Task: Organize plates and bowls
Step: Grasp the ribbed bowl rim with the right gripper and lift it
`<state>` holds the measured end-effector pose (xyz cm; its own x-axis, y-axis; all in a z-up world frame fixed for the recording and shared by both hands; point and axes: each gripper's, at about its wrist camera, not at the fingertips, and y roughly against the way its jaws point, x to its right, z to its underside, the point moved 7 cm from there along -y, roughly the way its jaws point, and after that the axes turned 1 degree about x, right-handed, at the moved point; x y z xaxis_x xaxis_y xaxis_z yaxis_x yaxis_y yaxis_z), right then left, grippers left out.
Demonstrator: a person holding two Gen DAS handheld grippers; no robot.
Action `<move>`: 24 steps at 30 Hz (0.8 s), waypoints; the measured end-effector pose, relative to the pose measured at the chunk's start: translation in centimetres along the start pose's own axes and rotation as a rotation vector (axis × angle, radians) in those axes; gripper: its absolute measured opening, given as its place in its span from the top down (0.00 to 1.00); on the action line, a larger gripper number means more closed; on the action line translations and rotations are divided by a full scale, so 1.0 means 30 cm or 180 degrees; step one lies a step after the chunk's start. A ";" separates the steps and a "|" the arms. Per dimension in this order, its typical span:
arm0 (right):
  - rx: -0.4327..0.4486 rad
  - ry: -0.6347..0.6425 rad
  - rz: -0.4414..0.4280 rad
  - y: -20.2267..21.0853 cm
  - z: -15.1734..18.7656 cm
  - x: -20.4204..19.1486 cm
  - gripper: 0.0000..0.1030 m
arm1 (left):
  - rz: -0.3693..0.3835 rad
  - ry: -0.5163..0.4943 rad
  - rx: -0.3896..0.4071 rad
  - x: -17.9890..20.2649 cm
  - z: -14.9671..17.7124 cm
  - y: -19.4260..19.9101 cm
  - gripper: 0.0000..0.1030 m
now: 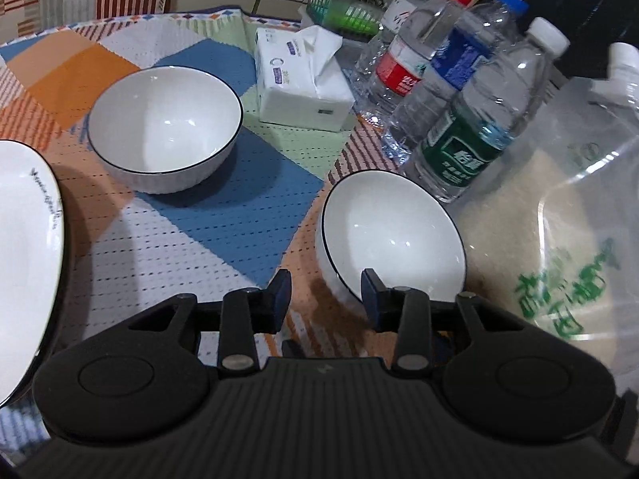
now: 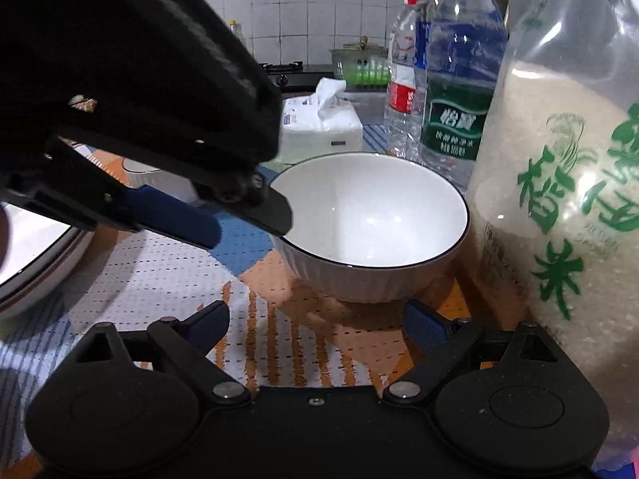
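Home kitchen: white tiled wall & gas stove behind a table w/ patchwork cloth, rice bag, water bottles.

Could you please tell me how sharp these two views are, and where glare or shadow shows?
Left wrist view: mostly sharp, fisheye-bent edges, small glints inside the near white black-rimmed bowl, dark shadow beneath the far bowl. Right wrist view: the left tool is a dark, soft foreground mass; the clear rice bag is glary.

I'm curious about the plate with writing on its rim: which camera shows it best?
The left wrist view: the plate lies at its left edge, rim lettering visible though cut off by the frame. The right wrist view shows only a sliver of plate beneath the left gripper, no lettering.
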<state>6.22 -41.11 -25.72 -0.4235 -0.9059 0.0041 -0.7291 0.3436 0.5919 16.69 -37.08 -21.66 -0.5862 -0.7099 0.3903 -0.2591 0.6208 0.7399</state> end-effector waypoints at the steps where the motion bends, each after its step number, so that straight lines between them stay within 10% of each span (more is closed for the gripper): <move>1: -0.0011 -0.0027 -0.0013 -0.009 -0.002 0.002 0.07 | 0.0006 0.0031 -0.0017 -0.001 -0.005 -0.016 0.64; 7: -0.0008 -0.0108 -0.0054 -0.038 -0.007 0.012 0.07 | 0.0055 0.0280 -0.0161 -0.008 -0.021 -0.090 0.68; 9: -0.0008 -0.0147 -0.0081 -0.041 -0.006 0.014 0.07 | 0.0071 0.0363 -0.0211 -0.016 -0.020 -0.104 0.84; 24: 0.0021 -0.0025 -0.0025 -0.049 -0.004 -0.004 0.08 | 0.0169 0.0600 -0.0496 -0.098 -0.026 -0.024 0.87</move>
<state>7.42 -41.53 -26.50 -0.4220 -0.9066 -0.0068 -0.7359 0.3382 0.5865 19.21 -35.68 -22.91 -0.4384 -0.7363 0.5155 -0.1017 0.6105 0.7855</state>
